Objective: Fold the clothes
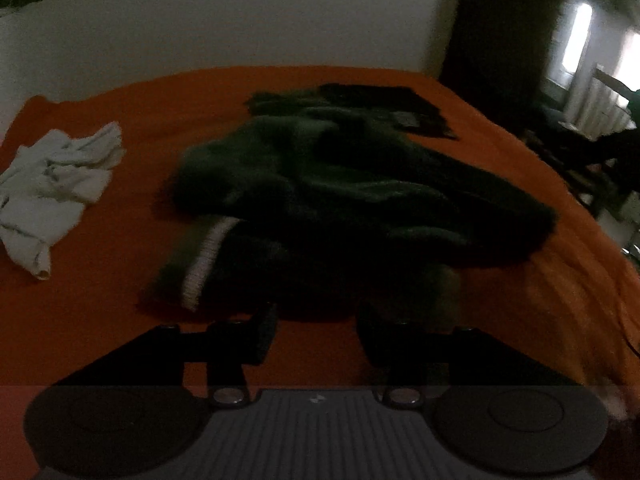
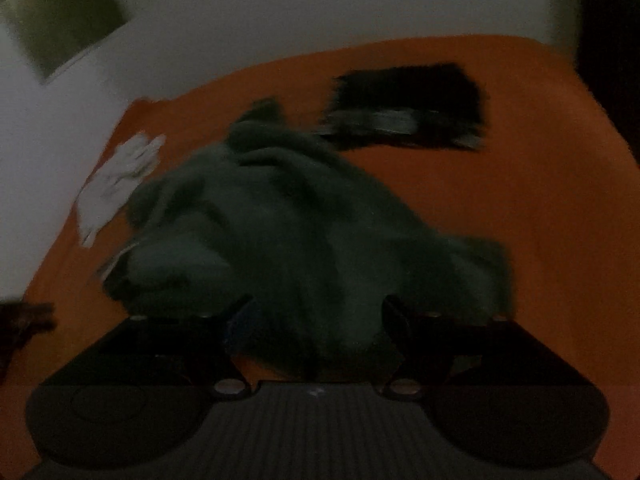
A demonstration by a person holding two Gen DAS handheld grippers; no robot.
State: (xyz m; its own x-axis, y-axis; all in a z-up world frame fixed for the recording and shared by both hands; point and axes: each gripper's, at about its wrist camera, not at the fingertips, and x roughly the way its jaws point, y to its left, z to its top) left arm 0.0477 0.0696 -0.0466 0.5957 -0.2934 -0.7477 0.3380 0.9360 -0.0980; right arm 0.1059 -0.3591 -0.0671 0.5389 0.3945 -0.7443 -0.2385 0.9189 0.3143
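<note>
Dark green sweater (image 1: 340, 200), crumpled mid-bed on orange bedspread (image 1: 100, 280): left gripper (image 1: 316, 332) and right gripper (image 2: 316, 320) parted, nothing held; several layers could be pinched together, spoiling the fold.

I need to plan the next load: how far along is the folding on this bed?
Done: one black garment lies flat and squared at the far side of the orange bedspread. In hand: nothing is gripped; the left tongs and right tongs stand open at the near edge of the crumpled dark green sweater. Left: that sweater and the bunched white garment.
</note>
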